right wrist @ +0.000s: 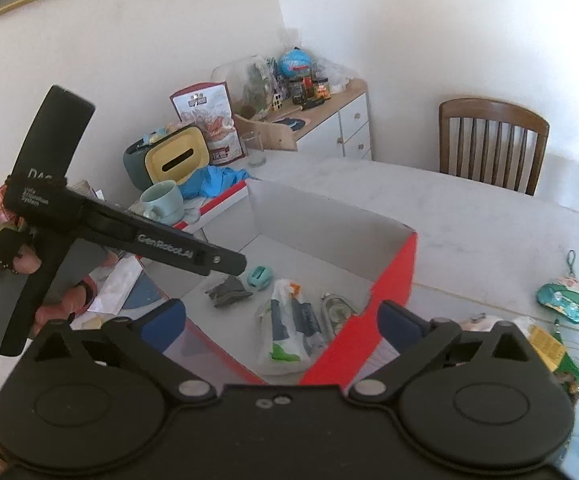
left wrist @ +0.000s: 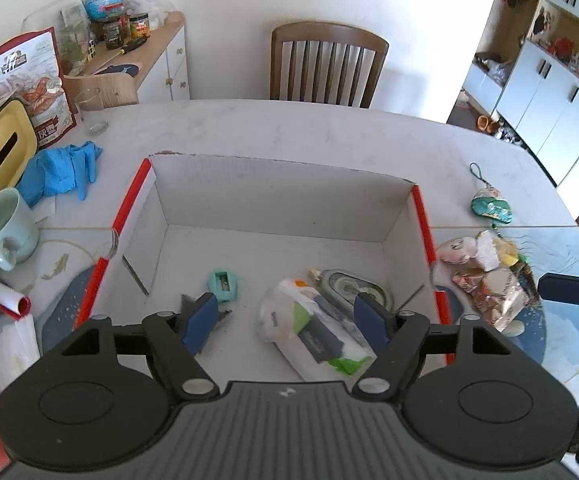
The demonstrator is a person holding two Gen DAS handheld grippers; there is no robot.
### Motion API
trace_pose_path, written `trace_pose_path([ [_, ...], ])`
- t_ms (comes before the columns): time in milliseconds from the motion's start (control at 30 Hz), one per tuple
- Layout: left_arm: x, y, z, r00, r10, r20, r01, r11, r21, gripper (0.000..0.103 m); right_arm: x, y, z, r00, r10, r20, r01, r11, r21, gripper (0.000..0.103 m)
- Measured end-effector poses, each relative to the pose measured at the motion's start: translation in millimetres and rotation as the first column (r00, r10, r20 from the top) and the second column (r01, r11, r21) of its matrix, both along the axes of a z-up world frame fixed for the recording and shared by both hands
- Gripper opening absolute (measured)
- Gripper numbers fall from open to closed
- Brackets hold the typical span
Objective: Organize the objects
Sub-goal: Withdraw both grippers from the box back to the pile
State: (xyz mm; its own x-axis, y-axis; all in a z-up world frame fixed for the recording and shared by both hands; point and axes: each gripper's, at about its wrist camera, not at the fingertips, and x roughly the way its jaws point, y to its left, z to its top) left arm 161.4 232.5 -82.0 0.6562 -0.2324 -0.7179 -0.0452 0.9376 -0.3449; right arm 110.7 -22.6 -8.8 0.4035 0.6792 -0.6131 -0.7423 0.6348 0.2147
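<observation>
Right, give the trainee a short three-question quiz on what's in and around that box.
1. True or false: the mint pencil sharpener lies inside the box.
2. On which side of the box, seen from the left wrist camera, is the pile of snack packets: A left, B right, C inside it?
3. Fill in: the left gripper hovers over the box with its jaws ____.

Key:
1. True. It rests on the box floor near the grey clip.
2. B. The pile sits on the table outside the right wall.
3. Open. Nothing is between the fingers; the wipes pack lies below.
</observation>
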Motion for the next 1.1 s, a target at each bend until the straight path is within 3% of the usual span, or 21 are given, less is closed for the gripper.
trace_pose_path([
  [267,-19,-25,6,0.999,0.008,0.048,-0.007,1.000,-0.023,0.087,-10,-47,-2,0.999,-0.018,0.050,0.019,1.000,-0.015,0.102],
  [467,-26,-58,11,0.994,-0.064,0.085,0.069,0.995,-0.067,0.099,-15,-92,-12,0.998,-0.051,0.047,0.053,0.998,-0.044,0.102],
  [733,-32,-117,19,0.974,-0.153,0.167,0.163,0.986,-0.046,0.100,-5,-153,-29,0.985,-0.174,0.023,0.175,0.982,-0.077,0.102],
  [967,-28,-170,15,0.970,-0.191,0.151,0.196,0.980,-0.019,0.100,10,-195,-47,0.969,-0.247,0.011,0.247,0.963,-0.112,0.101],
  [1100,-27,-203,7,0.958,-0.239,0.160,0.235,0.971,0.044,0.100,24,-213,-59,0.960,-0.279,-0.006,0.276,0.953,-0.126,0.100],
])
